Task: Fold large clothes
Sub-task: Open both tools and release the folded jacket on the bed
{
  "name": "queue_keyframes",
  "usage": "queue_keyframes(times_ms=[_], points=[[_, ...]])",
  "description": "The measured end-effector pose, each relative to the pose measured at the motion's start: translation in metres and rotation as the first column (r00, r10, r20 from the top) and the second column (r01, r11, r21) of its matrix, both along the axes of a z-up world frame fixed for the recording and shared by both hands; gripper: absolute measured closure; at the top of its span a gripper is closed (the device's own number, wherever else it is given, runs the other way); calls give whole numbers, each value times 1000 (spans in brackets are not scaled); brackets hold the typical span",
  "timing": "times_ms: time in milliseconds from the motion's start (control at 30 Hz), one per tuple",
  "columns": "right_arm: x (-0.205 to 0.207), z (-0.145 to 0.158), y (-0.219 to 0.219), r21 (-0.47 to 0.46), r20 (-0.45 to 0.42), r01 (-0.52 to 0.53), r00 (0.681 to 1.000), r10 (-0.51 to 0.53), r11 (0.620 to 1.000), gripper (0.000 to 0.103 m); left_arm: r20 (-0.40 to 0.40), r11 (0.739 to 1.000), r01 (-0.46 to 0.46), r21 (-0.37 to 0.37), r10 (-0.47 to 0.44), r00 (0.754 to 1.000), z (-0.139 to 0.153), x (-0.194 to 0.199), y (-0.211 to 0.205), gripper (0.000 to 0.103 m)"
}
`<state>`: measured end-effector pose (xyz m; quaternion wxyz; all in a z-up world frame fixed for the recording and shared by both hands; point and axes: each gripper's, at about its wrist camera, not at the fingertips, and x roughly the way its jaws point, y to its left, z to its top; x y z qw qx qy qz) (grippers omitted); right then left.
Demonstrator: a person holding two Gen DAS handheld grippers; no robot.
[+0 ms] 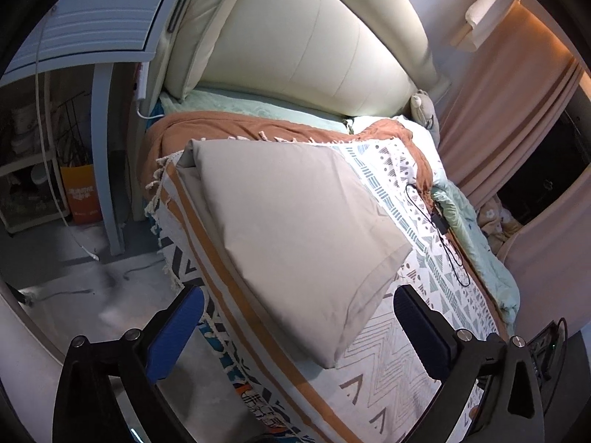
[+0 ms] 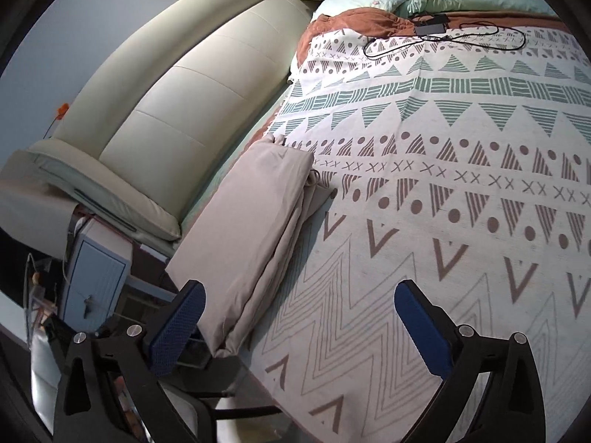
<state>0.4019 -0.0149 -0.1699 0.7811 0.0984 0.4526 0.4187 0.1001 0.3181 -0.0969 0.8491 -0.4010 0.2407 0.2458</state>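
Garment (image 1: 295, 229), folded, lies ahead of open left hand-held gripper (image 1: 299, 326).

My left view looks up the bed (image 1: 424, 332) toward its headboard (image 1: 295, 48); my right crosses it, sharing the folded garment (image 2: 255, 229).

Black gripper (image 1: 299, 317) frames, seemingly blue-padded fingers (image 1: 173, 332)

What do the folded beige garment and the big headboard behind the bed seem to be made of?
The folded beige garment looks like thin, matte woven cloth, perhaps cotton: soft creases and stitched hems. The headboard looks like padded cream leather or faux leather: a smooth, slightly glossy surface with seamed panels.
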Motion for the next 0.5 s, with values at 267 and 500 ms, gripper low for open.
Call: queue_keyframes(times_ms=[267, 500], points=[[-43, 38, -68, -29, 108, 53, 993, -50, 998, 0, 56, 996, 78, 51, -81, 995, 34, -4, -43, 0], [-82, 59, -122, -38, 171, 104, 981, -96, 994, 0, 67, 978, 164, 128, -174, 982, 58, -14, -88, 0]])
